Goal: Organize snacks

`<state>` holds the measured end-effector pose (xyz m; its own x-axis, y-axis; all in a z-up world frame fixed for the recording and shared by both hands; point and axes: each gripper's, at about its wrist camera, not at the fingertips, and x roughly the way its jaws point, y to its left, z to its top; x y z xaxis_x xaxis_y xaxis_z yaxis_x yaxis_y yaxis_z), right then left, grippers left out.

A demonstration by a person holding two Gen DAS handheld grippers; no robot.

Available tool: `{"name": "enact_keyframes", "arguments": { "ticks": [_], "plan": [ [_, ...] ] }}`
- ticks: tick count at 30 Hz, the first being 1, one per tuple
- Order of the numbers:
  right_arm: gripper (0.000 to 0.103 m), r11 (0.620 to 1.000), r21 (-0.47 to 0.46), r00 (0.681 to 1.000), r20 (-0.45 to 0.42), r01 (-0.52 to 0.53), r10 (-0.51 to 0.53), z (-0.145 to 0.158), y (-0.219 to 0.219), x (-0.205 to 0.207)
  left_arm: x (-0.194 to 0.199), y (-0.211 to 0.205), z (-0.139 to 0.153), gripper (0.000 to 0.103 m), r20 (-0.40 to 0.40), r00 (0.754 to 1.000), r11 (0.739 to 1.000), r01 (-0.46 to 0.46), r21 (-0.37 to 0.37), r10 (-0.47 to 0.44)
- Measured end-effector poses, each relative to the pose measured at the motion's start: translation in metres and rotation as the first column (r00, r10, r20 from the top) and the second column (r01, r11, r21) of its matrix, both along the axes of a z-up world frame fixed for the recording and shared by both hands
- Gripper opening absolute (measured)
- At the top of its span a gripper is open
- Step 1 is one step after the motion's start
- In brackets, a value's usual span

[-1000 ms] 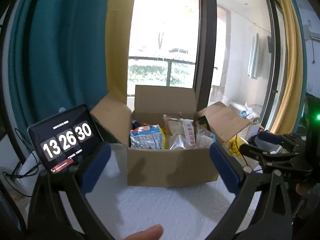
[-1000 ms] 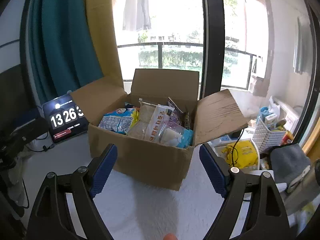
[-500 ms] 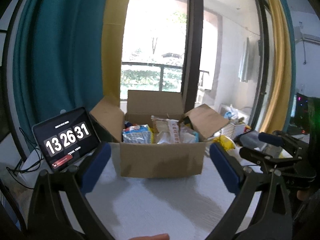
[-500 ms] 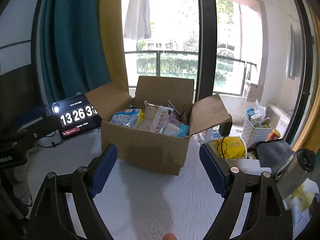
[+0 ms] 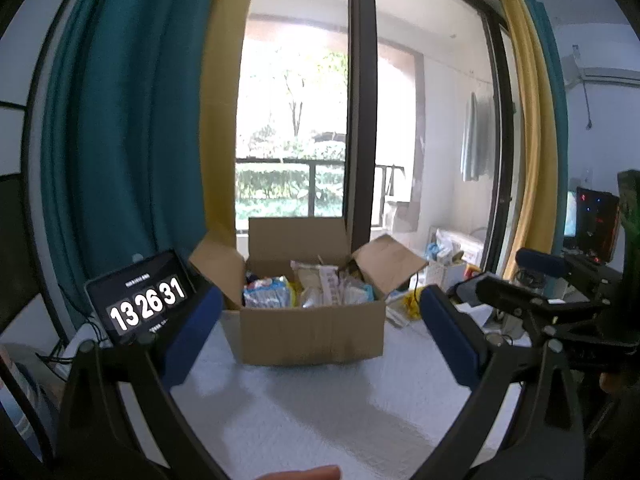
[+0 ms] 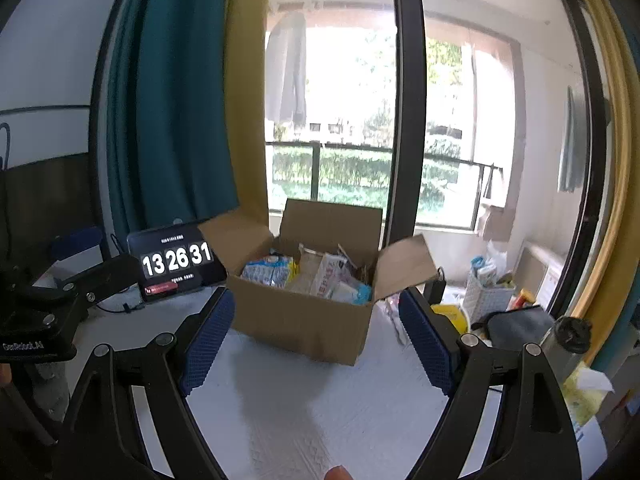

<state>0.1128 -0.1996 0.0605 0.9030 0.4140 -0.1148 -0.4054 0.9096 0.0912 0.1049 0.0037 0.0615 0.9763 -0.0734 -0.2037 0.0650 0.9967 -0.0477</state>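
Snacks [image 5: 306, 290] are seen packed in an open cardboard box [image 5: 312, 332] on the white cloth [image 5: 320, 408] in the left wrist view, straight ahead and far from the left gripper [image 5: 320, 334]. Its blue-padded fingers [image 5: 192, 336] are spread wide and nothing is held or touched. A tablet clock [image 5: 140, 300] reading 13 26 31 stands left of the box, and the other gripper's black frame is seen at far right, which only this view shows.

From the right wrist view, the snacks [image 6: 308, 276] and box [image 6: 304, 316] are seen slightly left of centre, flaps open. The right gripper [image 6: 316, 344] is likewise spread wide and empty, short of the box. Shown only here are a white basket [image 6: 486, 296], a yellow object [image 6: 452, 316] and a dark bottle [image 6: 568, 344] to the right.
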Motion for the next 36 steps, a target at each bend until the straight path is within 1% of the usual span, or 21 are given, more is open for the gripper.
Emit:
{"name": "enact_keyframes", "arguments": {
  "ticks": [9,15,20,26,36],
  "plan": [
    [0.086,1.0,0.003,0.997,0.072,0.016,-0.016,0.021,-0.007,-0.034,-0.034,0.007,0.029,0.1,0.099,0.995,0.999,-0.033,0.023,0.031],
    [0.086,0.998,0.054,0.995,0.094,0.028,-0.033,0.026,-0.017,-0.049,-0.051,0.01,0.042,0.1,0.143,0.989,0.999,-0.049,0.025,0.045],
    [0.086,0.996,0.074,0.993,0.105,0.041,-0.049,0.027,-0.019,-0.051,-0.057,0.012,0.043,0.1,0.157,0.987,0.999,-0.041,0.013,0.038],
    [0.086,0.996,0.077,0.992,0.114,0.052,-0.061,0.028,-0.019,-0.052,-0.059,0.016,0.042,0.1,0.157,0.987,0.999,-0.032,-0.01,0.033],
    [0.086,0.993,0.101,0.99,0.114,0.068,-0.08,0.029,-0.021,-0.052,-0.058,0.014,0.042,0.1,0.155,0.987,0.999,-0.041,-0.017,0.044]
  ]
}}
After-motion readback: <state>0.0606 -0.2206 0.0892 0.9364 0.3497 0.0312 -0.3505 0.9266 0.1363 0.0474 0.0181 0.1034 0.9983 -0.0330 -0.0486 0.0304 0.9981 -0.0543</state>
